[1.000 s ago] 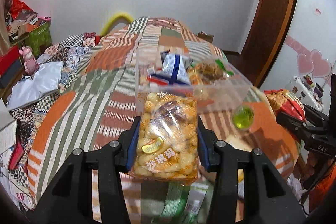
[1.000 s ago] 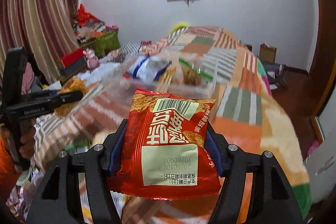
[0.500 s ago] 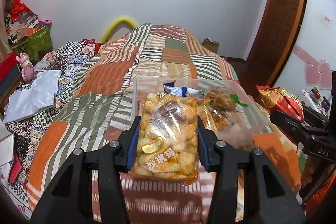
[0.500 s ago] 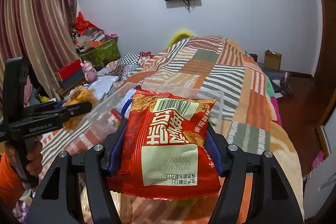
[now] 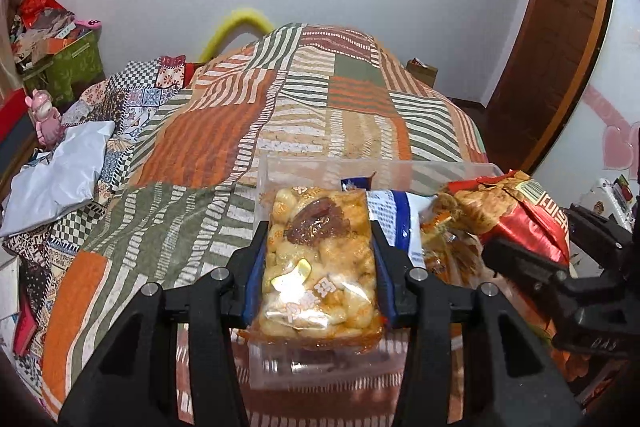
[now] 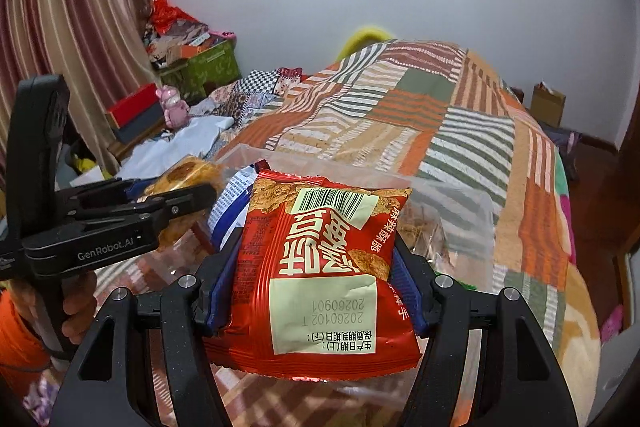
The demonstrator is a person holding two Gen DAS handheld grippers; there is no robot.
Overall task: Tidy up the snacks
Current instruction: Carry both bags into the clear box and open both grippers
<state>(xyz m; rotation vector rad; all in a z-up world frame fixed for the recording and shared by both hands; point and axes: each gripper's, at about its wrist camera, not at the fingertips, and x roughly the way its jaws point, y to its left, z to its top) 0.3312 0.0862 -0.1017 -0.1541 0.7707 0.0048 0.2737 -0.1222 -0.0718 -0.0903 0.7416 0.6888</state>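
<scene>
In my left gripper (image 5: 318, 267) I have the clear bag of orange puffed snacks (image 5: 318, 263) pinched across its width, both pads pressed into its sides. The grip sits at mid-height, I judge so the bag stays stiff and does not fold as it goes in. Its long axis runs straight ahead along my fingers, top seam pointing away from me toward the far wall, printed face up. It hangs over the near-left part of the clear plastic bin (image 5: 448, 169) on the patchwork bedspread (image 5: 208, 131), above the rim, not yet set down.

Inside the bin, between my two loads, lies a blue-and-white packet (image 5: 396, 215) with a clear bag of brown snacks (image 5: 448, 247) beside it — so free room is on the near side.

My right gripper (image 6: 312, 291) is clamped on the red snack bag (image 6: 320, 267), again across the short side. It also points forward along the fingers, barcode end farthest from me, back label up and reading upside down. It hovers over the bin's right half (image 6: 452, 195) — well placed, I think, to lower and release.
</scene>
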